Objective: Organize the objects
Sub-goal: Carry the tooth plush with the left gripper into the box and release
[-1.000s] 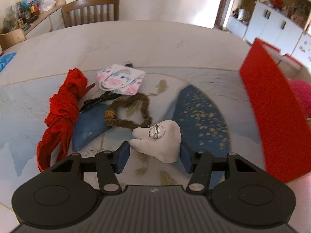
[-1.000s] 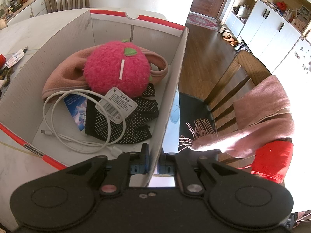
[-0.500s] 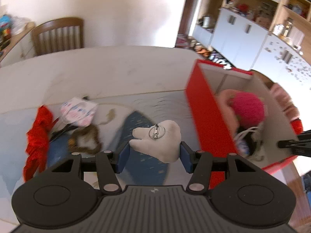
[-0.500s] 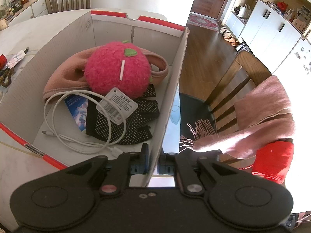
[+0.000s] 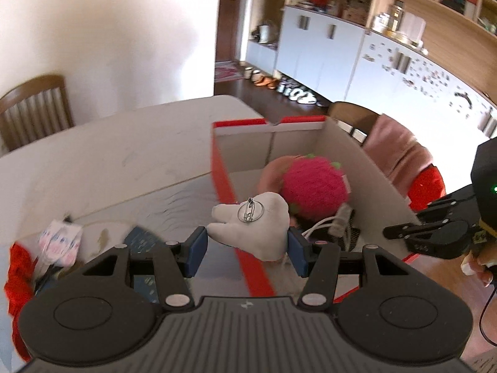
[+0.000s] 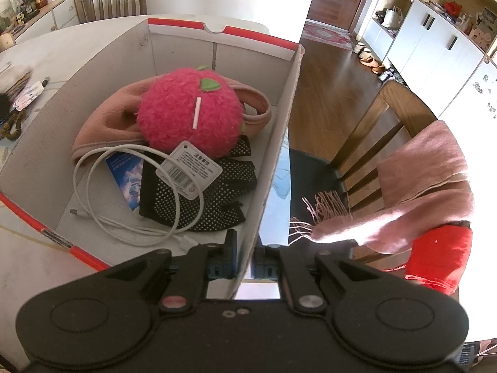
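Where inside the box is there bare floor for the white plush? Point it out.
Bare floor of the red-edged cardboard box shows at the near left corner, beside the white cable, and behind the pink plush ball. The middle is crowded: black dotted gloves, pink cloth.

Box [image 6: 130, 62] sits at table's [image 5: 108, 155] right edge; chair w/ scarf [image 6: 419, 186] just beyond that edge. In box: plush ball [image 6: 189, 115] toward far wall, on a folded cloth [image 6: 102, 121]; gloves [image 6: 198, 195] + cable [image 6: 130, 217] nearer front wall. Pouch [image 5: 60, 242] and other bits left of box, by table's near-left edge.
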### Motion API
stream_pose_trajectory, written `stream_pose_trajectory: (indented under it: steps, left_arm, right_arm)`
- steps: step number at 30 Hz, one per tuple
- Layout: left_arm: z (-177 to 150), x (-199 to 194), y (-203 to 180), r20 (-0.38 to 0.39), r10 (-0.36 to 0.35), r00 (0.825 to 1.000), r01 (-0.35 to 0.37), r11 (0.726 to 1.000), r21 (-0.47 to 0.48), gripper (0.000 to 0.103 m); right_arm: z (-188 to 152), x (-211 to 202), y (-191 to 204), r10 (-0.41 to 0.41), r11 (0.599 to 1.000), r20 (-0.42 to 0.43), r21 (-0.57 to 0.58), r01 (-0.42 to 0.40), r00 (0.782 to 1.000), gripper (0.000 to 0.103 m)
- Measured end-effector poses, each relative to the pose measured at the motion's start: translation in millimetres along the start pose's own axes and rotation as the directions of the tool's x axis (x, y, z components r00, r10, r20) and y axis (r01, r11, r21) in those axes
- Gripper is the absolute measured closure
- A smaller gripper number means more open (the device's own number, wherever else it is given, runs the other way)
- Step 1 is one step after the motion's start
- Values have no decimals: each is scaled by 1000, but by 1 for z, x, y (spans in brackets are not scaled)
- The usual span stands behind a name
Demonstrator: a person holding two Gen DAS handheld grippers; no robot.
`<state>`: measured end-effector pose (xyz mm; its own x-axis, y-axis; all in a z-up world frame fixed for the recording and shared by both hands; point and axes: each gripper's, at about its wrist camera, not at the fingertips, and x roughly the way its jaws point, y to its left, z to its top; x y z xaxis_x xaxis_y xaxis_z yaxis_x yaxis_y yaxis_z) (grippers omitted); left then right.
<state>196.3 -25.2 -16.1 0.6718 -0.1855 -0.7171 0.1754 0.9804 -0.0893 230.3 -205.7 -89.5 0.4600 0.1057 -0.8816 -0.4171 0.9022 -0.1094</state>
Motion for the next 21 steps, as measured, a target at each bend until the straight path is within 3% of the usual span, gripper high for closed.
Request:
stream_pose_trajectory:
  steps: [13, 21]
  left_arm:
    - [37, 51, -49, -45, -3, 999, 9, 989, 150, 49]
    - [69, 93, -52, -79, 32, 996, -19, 987, 160, 49]
  right_arm:
    - [-4, -2, -7, 23, 1000, 10, 5, -23, 1000, 95]
    - [-5, -3, -8, 32, 999, 11, 8, -32, 999, 94]
